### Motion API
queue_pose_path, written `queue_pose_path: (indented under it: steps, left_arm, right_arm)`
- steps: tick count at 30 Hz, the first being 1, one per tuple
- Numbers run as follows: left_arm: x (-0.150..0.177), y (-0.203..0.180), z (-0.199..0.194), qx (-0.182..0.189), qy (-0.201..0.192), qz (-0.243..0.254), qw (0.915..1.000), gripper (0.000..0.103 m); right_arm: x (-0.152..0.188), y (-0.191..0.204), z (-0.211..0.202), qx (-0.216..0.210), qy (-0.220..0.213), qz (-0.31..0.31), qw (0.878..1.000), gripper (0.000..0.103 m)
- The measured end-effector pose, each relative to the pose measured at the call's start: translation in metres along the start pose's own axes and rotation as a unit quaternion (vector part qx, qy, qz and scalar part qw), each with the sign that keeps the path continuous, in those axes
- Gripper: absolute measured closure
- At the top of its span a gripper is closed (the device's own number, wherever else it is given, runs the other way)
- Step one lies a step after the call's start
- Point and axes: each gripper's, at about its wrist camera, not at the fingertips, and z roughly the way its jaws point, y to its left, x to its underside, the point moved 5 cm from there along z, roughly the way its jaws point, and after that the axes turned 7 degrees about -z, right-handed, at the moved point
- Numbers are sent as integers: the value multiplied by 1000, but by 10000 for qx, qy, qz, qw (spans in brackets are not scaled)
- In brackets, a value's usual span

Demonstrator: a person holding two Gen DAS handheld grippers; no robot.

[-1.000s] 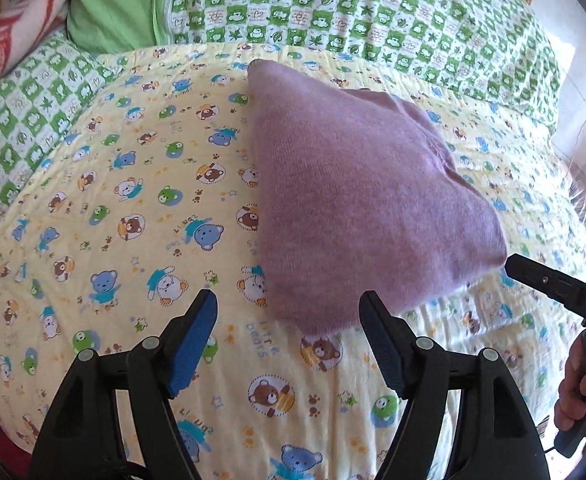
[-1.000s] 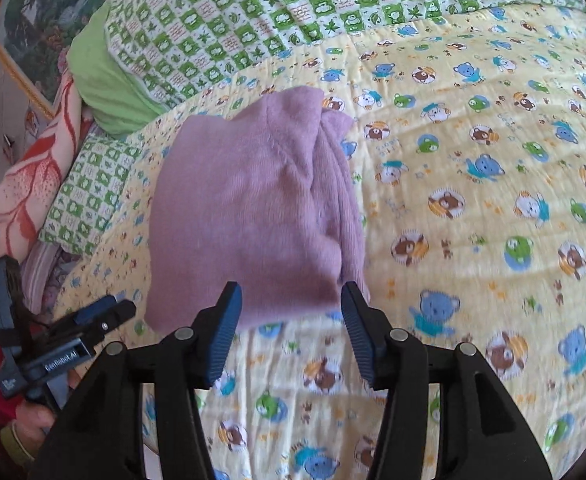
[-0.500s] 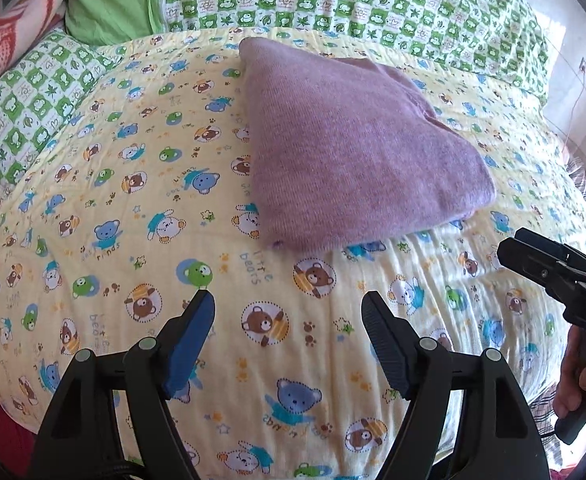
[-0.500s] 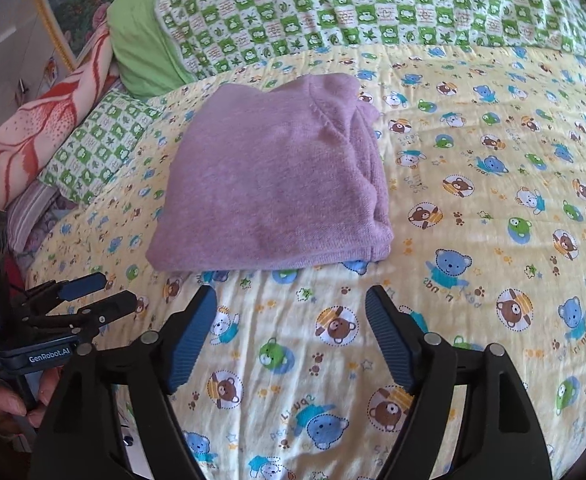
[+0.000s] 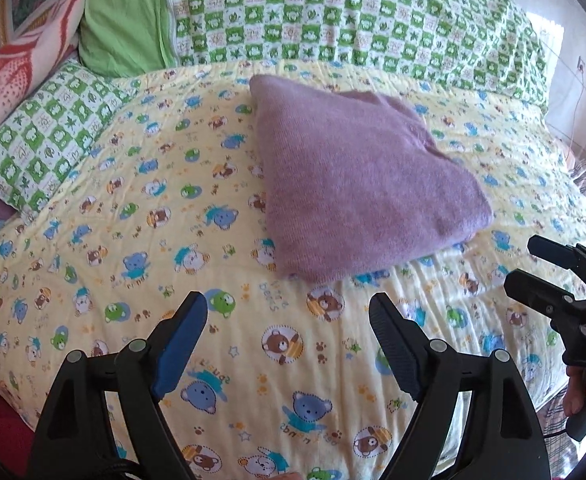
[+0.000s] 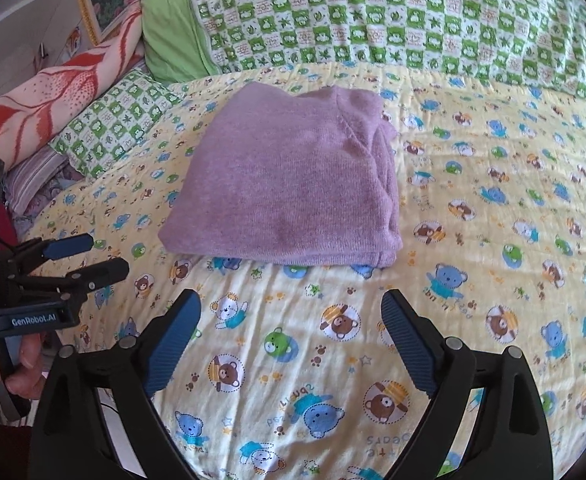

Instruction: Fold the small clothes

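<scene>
A purple knit garment (image 5: 357,176) lies folded into a compact rectangle on the yellow bear-print bedspread (image 5: 133,240); it also shows in the right wrist view (image 6: 293,184). My left gripper (image 5: 289,320) is open and empty, held back from the garment's near edge. My right gripper (image 6: 291,320) is open and empty, also short of the garment. The right gripper shows at the right edge of the left wrist view (image 5: 549,276), and the left gripper at the left edge of the right wrist view (image 6: 89,256).
A green checked quilt (image 5: 373,12) and a plain green pillow (image 5: 125,28) lie along the far side. A green checked pillow (image 5: 49,132) and a red-and-pink blanket (image 5: 9,68) sit at the left. The bed's edge drops off at the right (image 5: 585,184).
Both grippers have pulled back from the folded garment toward the near edge of the bed and opened wider. The garment lies where it was.
</scene>
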Motion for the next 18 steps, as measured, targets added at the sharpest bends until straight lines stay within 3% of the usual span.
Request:
queue_pose_path:
  steps: [5, 8, 18]
  left_arm:
    - [-8, -4, -10, 32, -344, 96, 9994, 11]
    - [-5, -9, -3, 9, -293, 140, 9995, 10]
    - [2, -6, 20, -217, -213, 152, 9994, 10]
  right_arm:
    - [-12, -2, -15, 36, -348, -198, 9992, 3]
    - [-17, -6, -18, 101, -514, -325, 9981, 1]
    - [-9, -14, 7, 259, -300, -424, 9983, 1]
